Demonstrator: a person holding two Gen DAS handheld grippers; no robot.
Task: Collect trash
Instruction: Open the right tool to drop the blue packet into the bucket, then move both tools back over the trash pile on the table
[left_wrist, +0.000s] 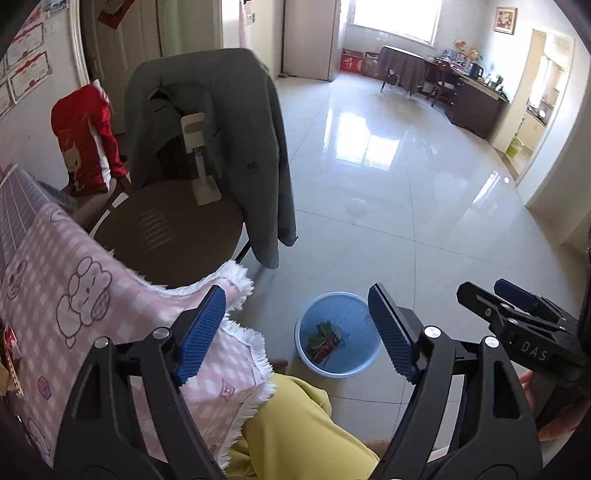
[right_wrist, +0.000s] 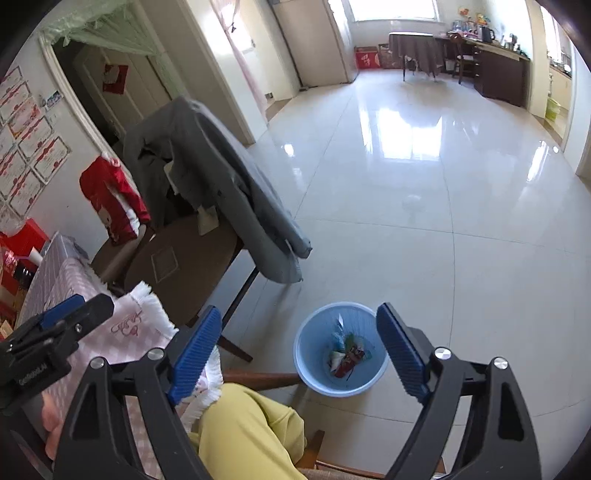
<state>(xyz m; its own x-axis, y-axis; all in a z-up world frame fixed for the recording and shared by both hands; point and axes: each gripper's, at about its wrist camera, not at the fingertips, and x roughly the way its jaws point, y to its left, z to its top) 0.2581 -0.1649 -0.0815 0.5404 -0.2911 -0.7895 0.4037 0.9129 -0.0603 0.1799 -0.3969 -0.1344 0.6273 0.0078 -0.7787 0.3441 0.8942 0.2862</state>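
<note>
A light blue waste bin (left_wrist: 354, 369) stands on the tiled floor below both grippers; it also shows in the right wrist view (right_wrist: 317, 380). Crumpled wrappers (left_wrist: 325, 341) lie at its bottom, red, green and white in the right wrist view (right_wrist: 347, 358). My left gripper (left_wrist: 299, 328) is open and empty, held above the bin. My right gripper (right_wrist: 299, 345) is open and empty, also above the bin. The right gripper (left_wrist: 517, 306) shows at the right of the left wrist view. The left gripper (right_wrist: 66, 314) shows at the left of the right wrist view.
A table with a pink checked cloth (left_wrist: 74, 295) is at the left. A brown chair (left_wrist: 166, 232) with a grey jacket (left_wrist: 229, 129) stands beside it. The person's yellow-clad leg (left_wrist: 295, 424) is below. A shiny tiled floor (left_wrist: 406, 184) stretches ahead.
</note>
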